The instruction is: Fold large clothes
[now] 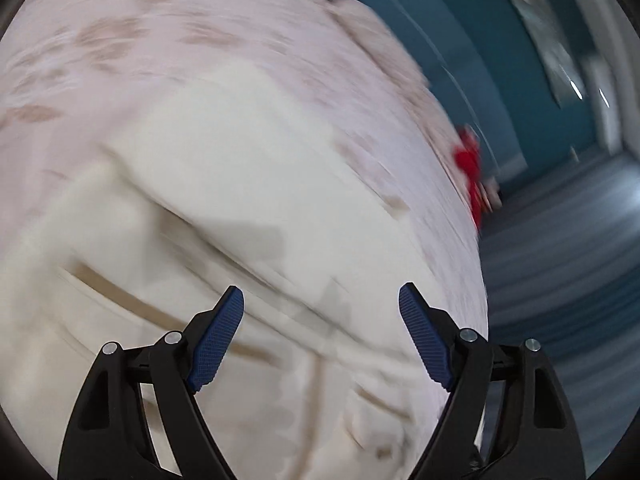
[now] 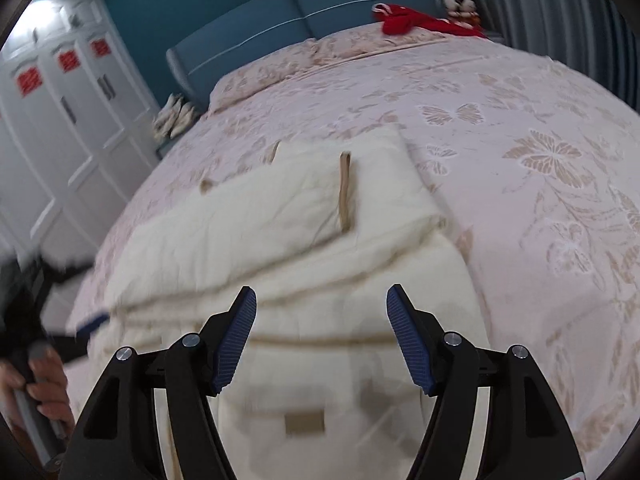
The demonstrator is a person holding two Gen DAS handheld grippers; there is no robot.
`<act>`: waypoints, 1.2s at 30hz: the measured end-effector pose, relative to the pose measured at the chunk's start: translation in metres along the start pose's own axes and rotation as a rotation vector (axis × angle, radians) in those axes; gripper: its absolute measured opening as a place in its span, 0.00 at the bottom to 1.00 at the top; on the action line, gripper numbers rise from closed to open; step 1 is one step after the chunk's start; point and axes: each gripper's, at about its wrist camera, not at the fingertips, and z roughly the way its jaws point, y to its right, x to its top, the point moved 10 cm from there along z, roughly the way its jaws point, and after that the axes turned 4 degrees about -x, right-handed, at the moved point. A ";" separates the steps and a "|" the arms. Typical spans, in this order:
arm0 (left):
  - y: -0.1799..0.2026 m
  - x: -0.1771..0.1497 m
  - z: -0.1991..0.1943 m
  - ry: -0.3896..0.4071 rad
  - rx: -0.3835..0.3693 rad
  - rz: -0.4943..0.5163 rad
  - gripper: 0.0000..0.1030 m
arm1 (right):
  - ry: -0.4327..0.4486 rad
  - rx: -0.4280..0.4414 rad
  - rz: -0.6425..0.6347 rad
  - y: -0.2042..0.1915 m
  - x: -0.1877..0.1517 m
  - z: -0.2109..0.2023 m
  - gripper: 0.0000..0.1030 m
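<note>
A cream garment [image 2: 280, 220] with tan trim lies partly folded on the bed, its upper layer doubled over the lower one. In the blurred left wrist view the same cream garment [image 1: 240, 168] fills the middle. My right gripper [image 2: 322, 291] hovers above the garment's near part, jaws open and nothing between the blue pads [image 2: 236, 340]. My left gripper [image 1: 320, 292] is also open and empty over the cloth. In the right wrist view the left gripper [image 2: 80, 312] shows as a dark blur at the garment's left edge, held by a person's hand [image 2: 44, 380].
The bed's pink floral cover [image 2: 520, 160] spreads to the right and far side. A blue headboard [image 2: 320, 4] stands behind, with red clothing [image 2: 412, 20] and a plush toy [image 2: 460, 6] by it. White wardrobe doors [image 2: 60, 100] line the left.
</note>
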 end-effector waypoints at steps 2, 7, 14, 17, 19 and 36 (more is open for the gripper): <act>-0.025 0.026 -0.007 0.033 0.025 -0.054 0.74 | 0.002 0.005 0.041 0.004 0.013 0.010 0.64; -0.069 0.056 -0.004 0.057 0.045 -0.152 0.69 | -0.018 -0.004 0.110 0.008 0.038 0.048 0.64; -0.100 0.068 0.013 0.028 0.050 -0.232 0.17 | -0.152 0.043 0.152 -0.007 0.038 0.094 0.13; -0.080 0.083 -0.014 0.103 0.039 -0.133 0.09 | 0.021 0.111 0.088 -0.032 0.076 0.048 0.12; -0.061 0.088 -0.036 0.155 0.042 -0.035 0.09 | 0.133 0.129 0.050 -0.040 0.096 0.011 0.12; -0.093 0.040 -0.004 0.032 0.415 0.263 0.17 | -0.103 -0.101 0.032 0.016 0.015 0.072 0.21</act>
